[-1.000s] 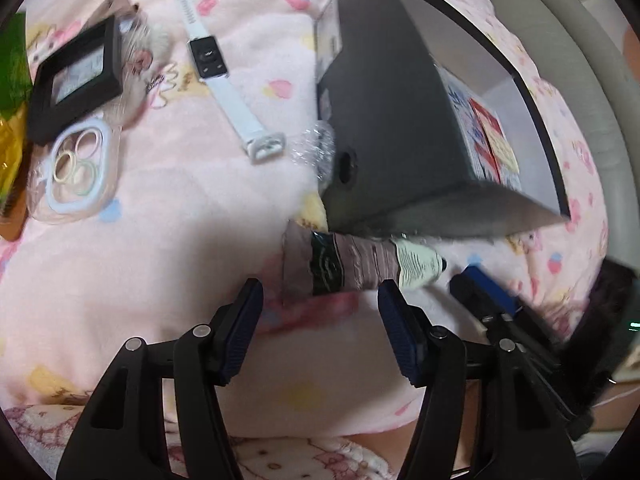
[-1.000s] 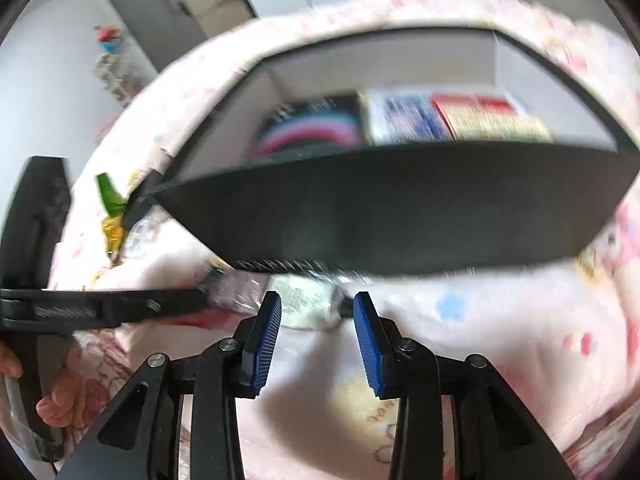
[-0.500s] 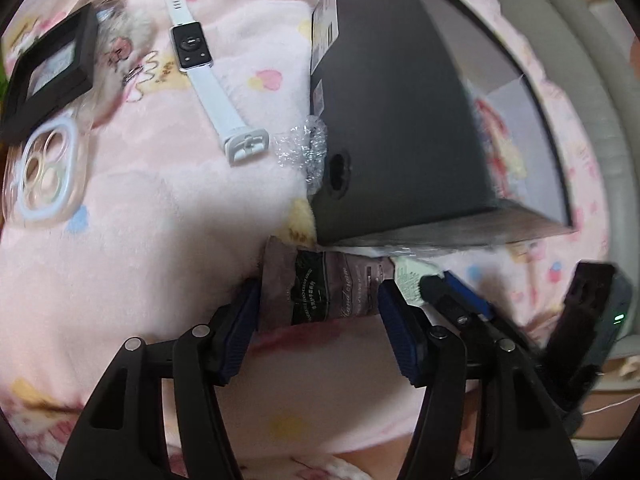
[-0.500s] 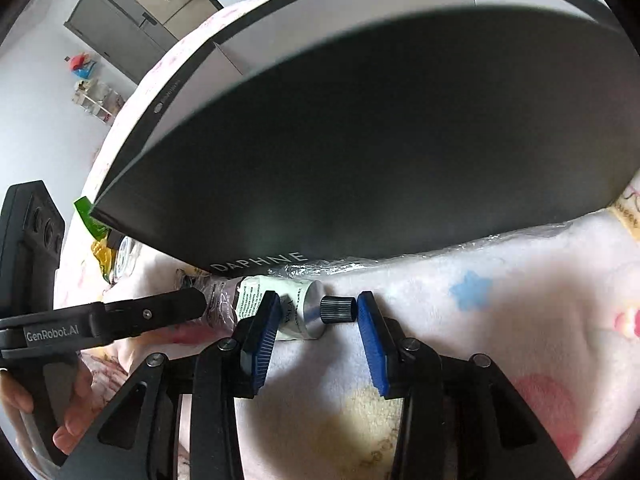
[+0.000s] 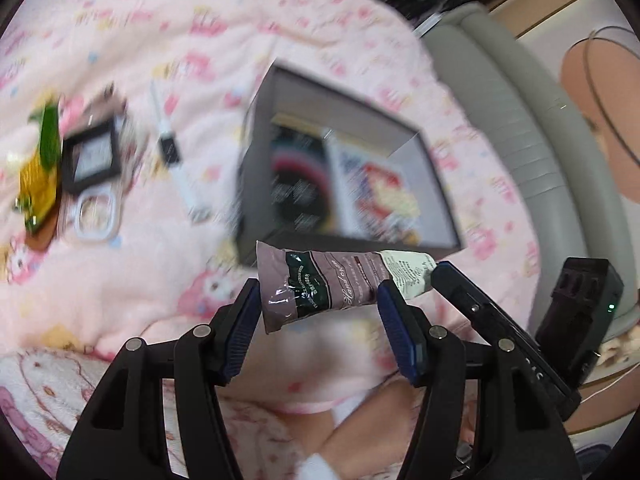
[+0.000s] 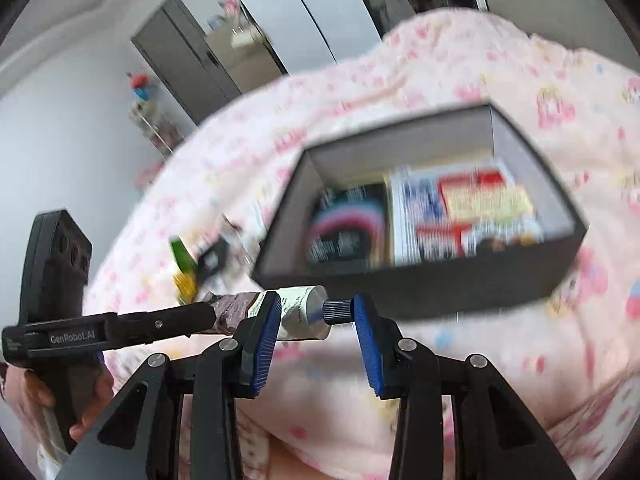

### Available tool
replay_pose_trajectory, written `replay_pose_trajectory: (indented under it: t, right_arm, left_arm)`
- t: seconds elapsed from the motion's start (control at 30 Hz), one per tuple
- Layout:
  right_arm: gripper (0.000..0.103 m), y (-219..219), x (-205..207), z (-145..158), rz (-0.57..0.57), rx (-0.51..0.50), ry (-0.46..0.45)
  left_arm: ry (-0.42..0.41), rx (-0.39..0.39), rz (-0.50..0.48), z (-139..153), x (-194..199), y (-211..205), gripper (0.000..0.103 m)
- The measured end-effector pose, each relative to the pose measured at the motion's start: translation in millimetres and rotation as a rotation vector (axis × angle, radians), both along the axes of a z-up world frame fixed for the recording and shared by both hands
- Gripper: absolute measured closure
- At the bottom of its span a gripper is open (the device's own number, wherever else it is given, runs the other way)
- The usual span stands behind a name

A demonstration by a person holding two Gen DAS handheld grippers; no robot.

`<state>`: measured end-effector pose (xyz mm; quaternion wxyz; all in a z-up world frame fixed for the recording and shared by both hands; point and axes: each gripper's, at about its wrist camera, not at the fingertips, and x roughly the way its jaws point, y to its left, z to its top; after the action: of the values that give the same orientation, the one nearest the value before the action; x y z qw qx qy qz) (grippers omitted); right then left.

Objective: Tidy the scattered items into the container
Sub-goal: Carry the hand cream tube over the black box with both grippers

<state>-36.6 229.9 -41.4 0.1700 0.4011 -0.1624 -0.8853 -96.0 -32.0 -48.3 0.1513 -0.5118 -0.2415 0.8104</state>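
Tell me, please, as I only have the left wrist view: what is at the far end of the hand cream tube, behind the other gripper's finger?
Observer: A dark ribbed cap. It butts against one finger of the right gripper, whose fingers are closing with the white end of the hand cream tube between them.
Operator: Thank you. Could you say whether my left gripper shows from that side?
Observer: Yes, the left gripper appears side-on at the left edge of the right wrist view, and a hand is wrapped round its grip.
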Motion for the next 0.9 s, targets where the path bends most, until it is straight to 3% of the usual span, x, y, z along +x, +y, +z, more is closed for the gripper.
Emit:
replay_pose_trajectory:
  t: [0.2,0.3,0.47,0.57,0.73,0.9]
  right_arm:
    - [0.069,43.4,-41.2,30.4,0.015,0.038,0.045]
    - [0.069,65.9,-68.9,13.4,-0.001,0.073,0.018]
    - [0.069,96.5,-104.2,-28.7,-0.038,0.055,-0.127]
    - [0.069,97.3,-112.9,-51.6,-0.057,0.107,-0.193]
    - [0.077,100.6,-125.8,-67.7,-0.083,0.109,-0.251]
    - [0.077,86.2,-138.7,-81.9,-0.034,0.19,-0.31]
  left_arm:
    - [0.055,0.0,-0.036,23.5,-48.3,31.7,0.043]
    - [0.061,0.043,-0.067,25.0,-71.9,51.7,0.043]
    - [-0.016,0.009,-0.102,-10.6,-112.0,84.3,0.043]
    - [-0.076,-0.022,-0.116,-36.6,-133.0,97.9,0.043]
    - [-0.151,-0.071,-0.122,-71.2,-150.1,109.9,0.043]
    - [-0.214,-0.109,-0.124,-90.7,-151.6,108.6,0.043]
